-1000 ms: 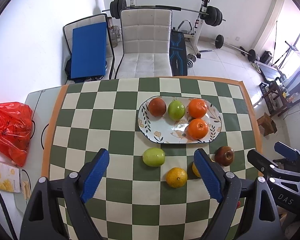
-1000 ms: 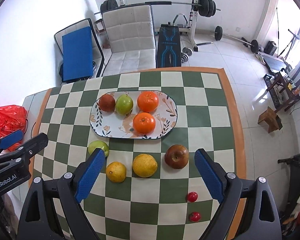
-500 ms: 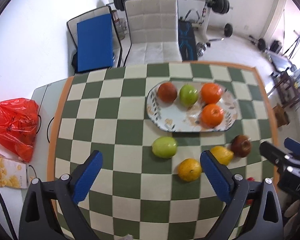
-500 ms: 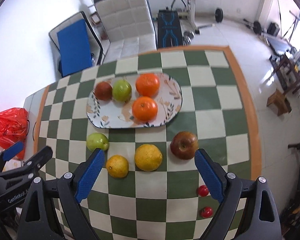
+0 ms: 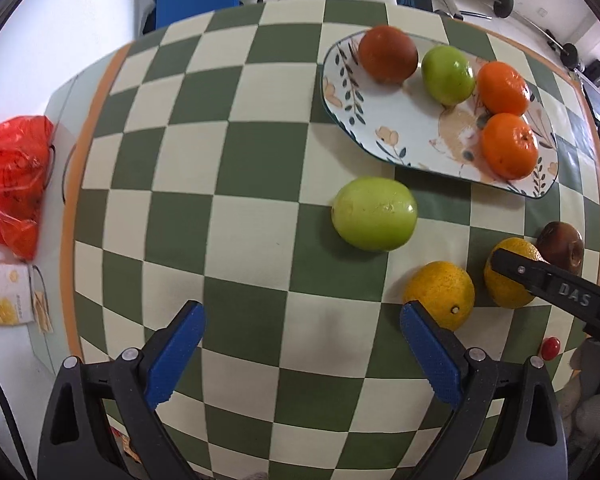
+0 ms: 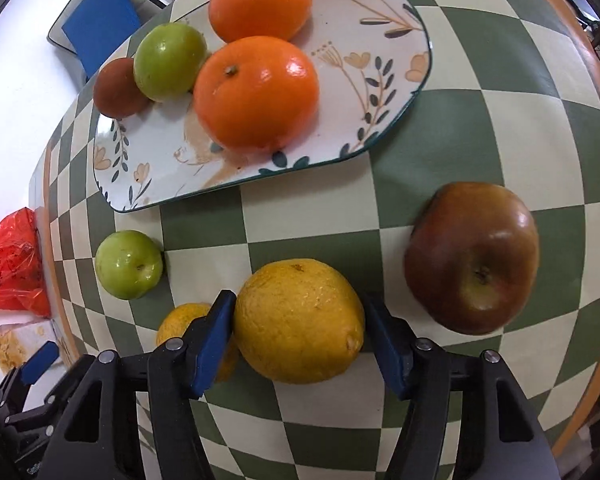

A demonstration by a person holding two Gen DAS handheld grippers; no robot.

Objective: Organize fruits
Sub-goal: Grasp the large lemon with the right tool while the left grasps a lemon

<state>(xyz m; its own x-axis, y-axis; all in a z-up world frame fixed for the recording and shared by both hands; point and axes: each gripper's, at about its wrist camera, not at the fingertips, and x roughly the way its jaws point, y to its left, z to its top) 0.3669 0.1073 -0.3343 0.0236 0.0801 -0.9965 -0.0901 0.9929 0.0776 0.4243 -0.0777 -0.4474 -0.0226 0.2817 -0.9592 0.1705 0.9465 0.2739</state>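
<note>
Jaws: right gripper (image 6: pixel 298 326) pinching the big yellow citrus (image 6: pixel 300 320), both blue pads against its sides, fruit on the checkered worktop (image 6: pixel 480 120); left gripper (image 5: pixel 302 344) spread wide over bare squares, holding nothing. Right wrist view: dark red apple (image 6: pixel 474 258) at 3 o'clock of the held citrus, apart from it; smaller yellow-orange citrus (image 6: pixel 180 320) at 9 o'clock, partly hidden by the left pad; green apple (image 6: pixel 129 265) at 10 o'clock, apart. Floral plate (image 6: pixel 380 40) at 12 o'clock carries two oranges (image 6: pixel 256 92), a green fruit (image 6: pixel 170 60) and a brown-red fruit (image 6: pixel 116 88). Left wrist view: green apple (image 5: pixel 374 213) at 1 o'clock of the spread jaws, plate (image 5: pixel 348 92) beyond it, small red fruit (image 5: pixel 551 347) near the worktop edge at 3 o'clock. Red plastic bag (image 5: pixel 12 184) off the worktop at 9 o'clock.
</note>
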